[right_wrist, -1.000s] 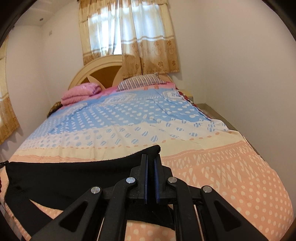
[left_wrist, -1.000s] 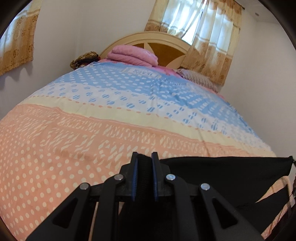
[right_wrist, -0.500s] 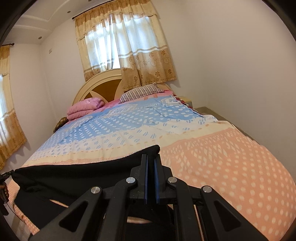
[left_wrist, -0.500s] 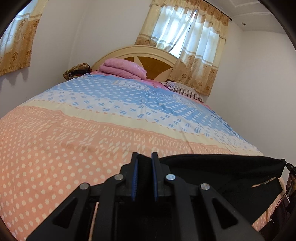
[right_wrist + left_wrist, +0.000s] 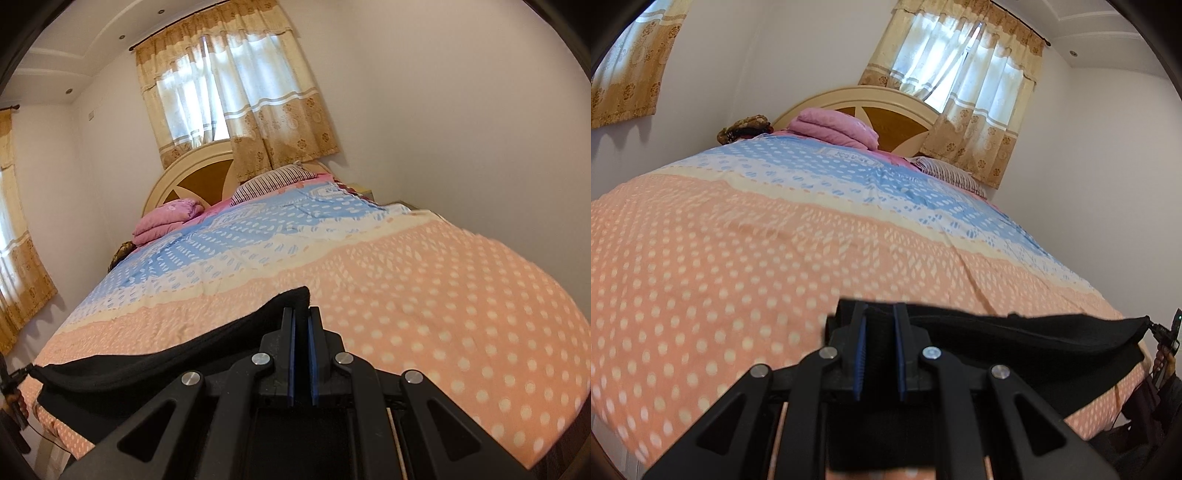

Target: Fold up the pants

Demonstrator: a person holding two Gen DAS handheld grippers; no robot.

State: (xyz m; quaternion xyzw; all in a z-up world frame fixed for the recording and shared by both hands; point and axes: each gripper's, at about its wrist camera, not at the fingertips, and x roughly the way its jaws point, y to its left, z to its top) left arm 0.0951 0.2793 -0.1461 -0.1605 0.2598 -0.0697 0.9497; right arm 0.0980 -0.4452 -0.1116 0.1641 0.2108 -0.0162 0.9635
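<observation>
The black pants hang stretched between my two grippers above the foot of the bed. My left gripper is shut on one end of the top edge. My right gripper is shut on the other end of the pants. The fabric sags a little between them and the rest hangs down below, mostly hidden. The right gripper shows small at the far right of the left wrist view.
The bed has an orange, cream and blue dotted cover. A folded pink blanket and a striped pillow lie by the rounded headboard. Curtained windows stand behind and at the left. A white wall runs along the bed's right side.
Both grippers have tilted up and drawn back toward the foot of the bed, holding the pants taut. The bed cover now fills less of the views, the ceiling shows.
</observation>
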